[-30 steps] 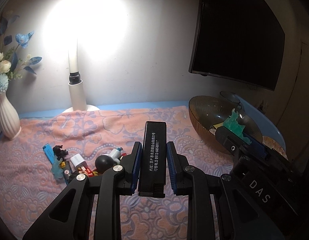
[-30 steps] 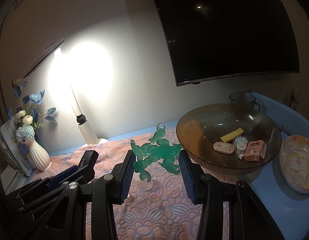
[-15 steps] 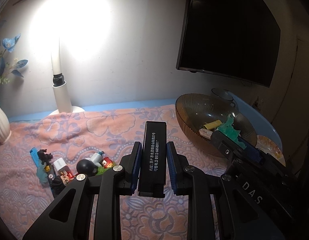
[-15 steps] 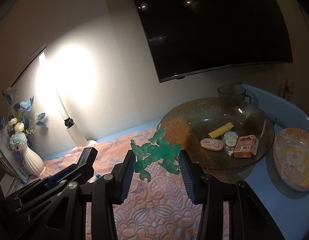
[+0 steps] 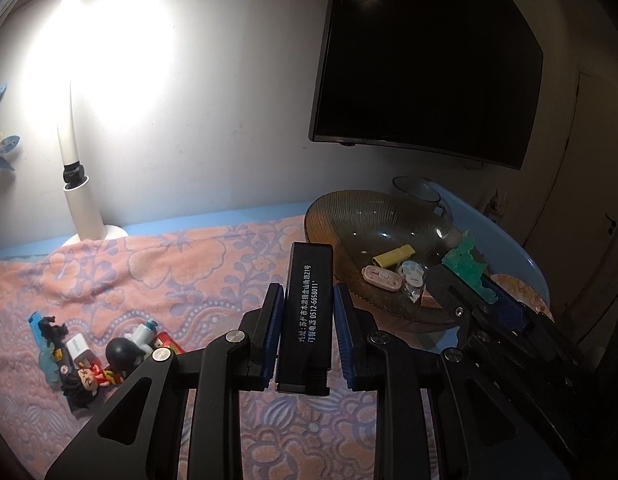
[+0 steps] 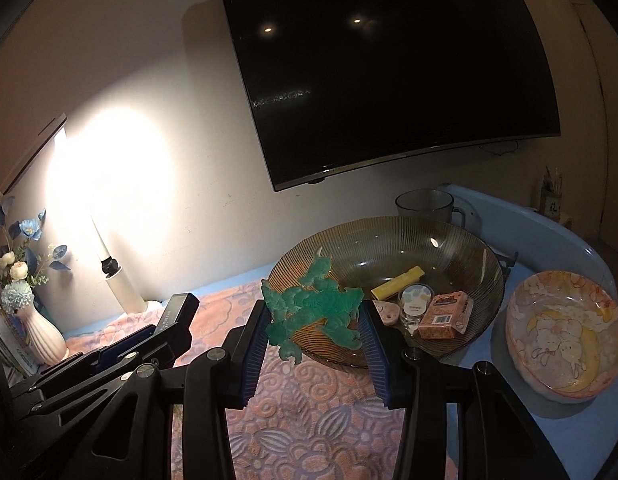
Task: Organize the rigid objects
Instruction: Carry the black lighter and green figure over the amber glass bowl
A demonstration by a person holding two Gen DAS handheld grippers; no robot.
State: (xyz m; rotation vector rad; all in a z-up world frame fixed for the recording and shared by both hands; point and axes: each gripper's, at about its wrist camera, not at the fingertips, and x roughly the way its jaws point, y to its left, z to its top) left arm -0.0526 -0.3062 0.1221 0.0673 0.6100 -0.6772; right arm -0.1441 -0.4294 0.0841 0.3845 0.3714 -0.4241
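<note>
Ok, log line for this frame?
left gripper: shut on black box | right gripper: shut on green figure | glass bowl: four items inside

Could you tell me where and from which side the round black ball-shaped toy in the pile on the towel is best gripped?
Grip the black ball toy across its widest middle, coming from above. It is smooth and round, so a lower or higher pinch would likely slip, and the small figures crowd its sides, leaving the top most open.

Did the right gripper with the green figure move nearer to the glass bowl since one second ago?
Yes. The right gripper, shut on the green figure, has moved toward the glass bowl; the figure now overlaps its near rim.
</note>
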